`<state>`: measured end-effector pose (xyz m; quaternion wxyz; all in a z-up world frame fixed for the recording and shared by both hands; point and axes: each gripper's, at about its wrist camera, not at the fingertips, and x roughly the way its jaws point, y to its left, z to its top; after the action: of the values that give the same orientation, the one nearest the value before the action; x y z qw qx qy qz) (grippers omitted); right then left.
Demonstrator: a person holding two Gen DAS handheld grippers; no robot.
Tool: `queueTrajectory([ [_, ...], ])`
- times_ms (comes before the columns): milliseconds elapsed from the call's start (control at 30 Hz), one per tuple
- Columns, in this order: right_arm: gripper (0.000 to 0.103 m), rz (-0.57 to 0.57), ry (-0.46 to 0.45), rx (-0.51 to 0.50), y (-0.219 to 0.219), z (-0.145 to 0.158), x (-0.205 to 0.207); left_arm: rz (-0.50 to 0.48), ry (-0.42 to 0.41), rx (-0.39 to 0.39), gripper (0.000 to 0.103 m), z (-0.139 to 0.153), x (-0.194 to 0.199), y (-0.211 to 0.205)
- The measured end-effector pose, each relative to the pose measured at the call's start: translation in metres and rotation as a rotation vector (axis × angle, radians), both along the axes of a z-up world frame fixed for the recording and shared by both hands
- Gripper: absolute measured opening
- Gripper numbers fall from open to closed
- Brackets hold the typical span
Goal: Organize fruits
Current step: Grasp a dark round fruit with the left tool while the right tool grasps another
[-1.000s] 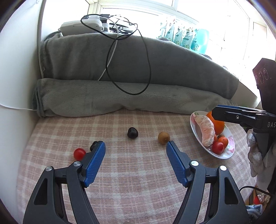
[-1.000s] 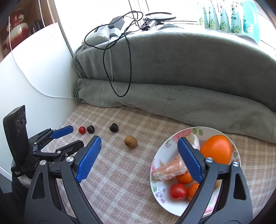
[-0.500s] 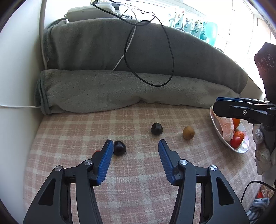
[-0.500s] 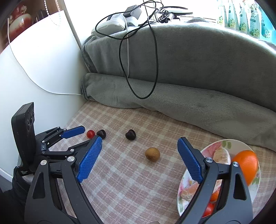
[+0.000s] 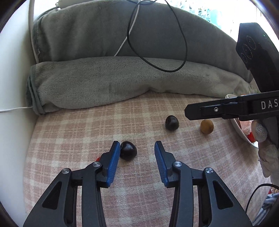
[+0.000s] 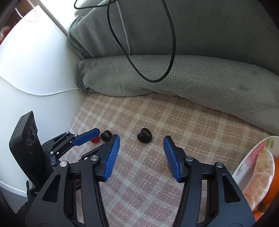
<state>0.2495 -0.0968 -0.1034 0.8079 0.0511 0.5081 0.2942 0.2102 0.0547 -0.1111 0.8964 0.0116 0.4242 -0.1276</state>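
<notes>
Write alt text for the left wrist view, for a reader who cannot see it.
The open left hand-held gripper reaches over a pink plaid cloth, a dark fruit against its left finger. Farther off lie another dark fruit and a brown kiwi; the right hand-held gripper enters from the right.

Bright daylight, sharp fisheye views.
The window (image 5: 216,15) glare was blown out; soft shadows lay under the fruit; edges curved and darkened.
</notes>
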Motion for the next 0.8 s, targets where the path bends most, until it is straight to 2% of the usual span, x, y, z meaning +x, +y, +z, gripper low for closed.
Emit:
queueTrajectory([
  [167,0.05,-0.011,0.033,-0.001,0.005,-0.011,0.013,-0.009,-0.004,0.042,0.039,-0.004,0.01,-0.005],
  [467,0.046,0.009,0.026,-0.06,0.019,-0.023,0.019,-0.011,-0.003,0.101,0.038,-0.016,0.029,-0.019],
  [533,0.042,0.018,0.023,-0.072,0.024,-0.025,0.019,-0.006,-0.001,0.106,0.035,-0.017,0.03,-0.023],
  [800,0.038,0.038,-0.011,-0.131,0.036,-0.031,0.021,0.01,-0.006,0.11,0.023,-0.021,0.034,-0.022],
])
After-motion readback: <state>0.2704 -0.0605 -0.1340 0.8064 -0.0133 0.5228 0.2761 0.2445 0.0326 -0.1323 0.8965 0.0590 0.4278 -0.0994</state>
